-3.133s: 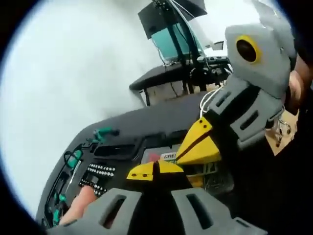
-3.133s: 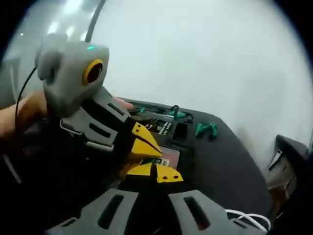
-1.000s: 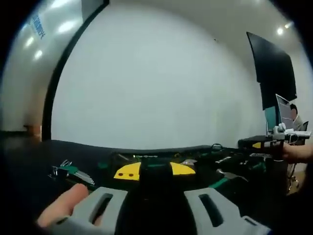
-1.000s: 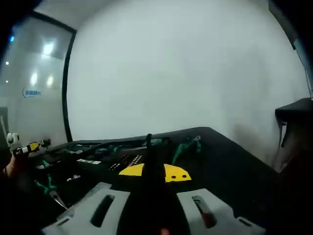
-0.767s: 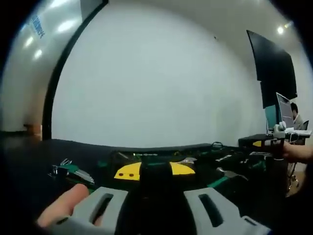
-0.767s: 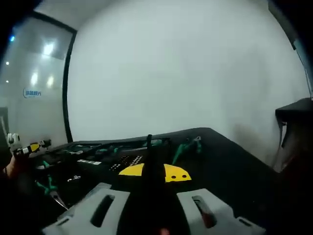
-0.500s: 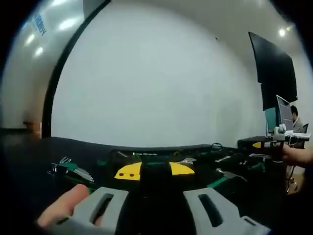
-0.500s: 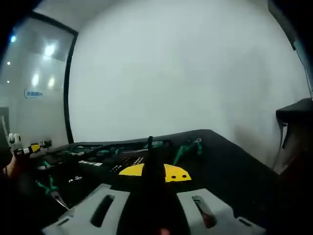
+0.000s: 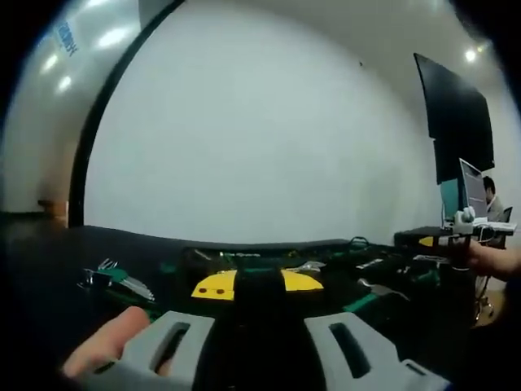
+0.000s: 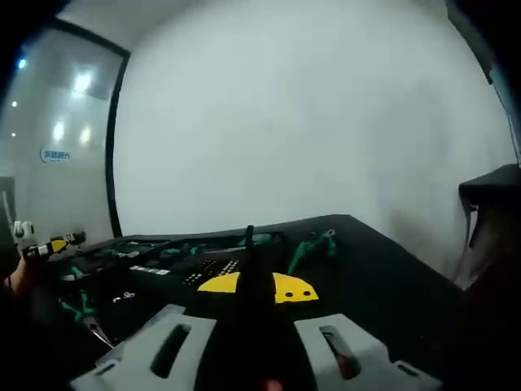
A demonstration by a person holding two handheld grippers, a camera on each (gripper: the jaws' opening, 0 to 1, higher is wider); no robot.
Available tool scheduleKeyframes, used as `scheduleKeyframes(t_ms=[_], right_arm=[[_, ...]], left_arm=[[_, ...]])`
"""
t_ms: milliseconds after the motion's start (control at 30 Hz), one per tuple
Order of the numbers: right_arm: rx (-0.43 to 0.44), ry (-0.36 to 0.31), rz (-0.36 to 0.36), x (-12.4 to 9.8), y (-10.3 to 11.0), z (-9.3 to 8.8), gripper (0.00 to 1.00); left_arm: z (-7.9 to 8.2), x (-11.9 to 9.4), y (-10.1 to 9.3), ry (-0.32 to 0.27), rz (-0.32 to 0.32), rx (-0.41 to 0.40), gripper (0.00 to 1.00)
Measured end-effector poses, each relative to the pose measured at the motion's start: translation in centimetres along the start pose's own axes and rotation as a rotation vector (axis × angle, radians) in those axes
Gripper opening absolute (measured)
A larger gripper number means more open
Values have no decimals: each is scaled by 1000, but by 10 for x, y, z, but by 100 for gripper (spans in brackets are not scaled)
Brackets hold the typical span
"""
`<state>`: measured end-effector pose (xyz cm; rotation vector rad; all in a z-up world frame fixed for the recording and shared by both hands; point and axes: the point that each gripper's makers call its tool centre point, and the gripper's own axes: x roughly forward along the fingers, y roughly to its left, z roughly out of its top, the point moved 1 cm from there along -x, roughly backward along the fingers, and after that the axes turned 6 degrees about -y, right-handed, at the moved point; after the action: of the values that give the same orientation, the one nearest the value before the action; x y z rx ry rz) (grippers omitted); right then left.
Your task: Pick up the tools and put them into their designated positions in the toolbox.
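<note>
A black table (image 10: 383,277) carries everything. In the right gripper view the open black toolbox (image 10: 171,273) lies on it at about 9 o'clock, and green-handled pliers (image 10: 313,243) lie on the bare top at 1 o'clock. In the left gripper view, 1 green-handled tool (image 9: 118,279), perhaps a hex key set, lies at 9 o'clock.

Office or laboratory interior used as a test workspace. A plain white wall (image 9: 260,138) fills the background, meeting a glass partition (image 10: 49,147) with a dark frame and a small blue logo, in which ceiling lights are reflected. A black table (image 10: 366,269) carries green-handled hand tools (image 10: 313,244) and a dark toolbox tray (image 10: 203,265). At one side stand a large dark screen (image 9: 460,122) and a further desk where a person (image 9: 488,191) sits.
</note>
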<state>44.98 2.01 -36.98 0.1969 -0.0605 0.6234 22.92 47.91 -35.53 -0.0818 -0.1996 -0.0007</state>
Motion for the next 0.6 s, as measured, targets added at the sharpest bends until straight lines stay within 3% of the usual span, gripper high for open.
scheduleKeyframes(t_ms=[267, 433, 600], right_arm=[[5, 4, 3, 1, 0, -1, 11], [-25, -8, 18, -2, 5, 2, 11], [-54, 10, -14, 2, 0, 2, 10]], left_arm=[[-4, 2, 2, 17, -2, 9, 20], [-3, 2, 3, 13, 1, -25, 19], [-5, 3, -2, 26, -10, 36, 19]])
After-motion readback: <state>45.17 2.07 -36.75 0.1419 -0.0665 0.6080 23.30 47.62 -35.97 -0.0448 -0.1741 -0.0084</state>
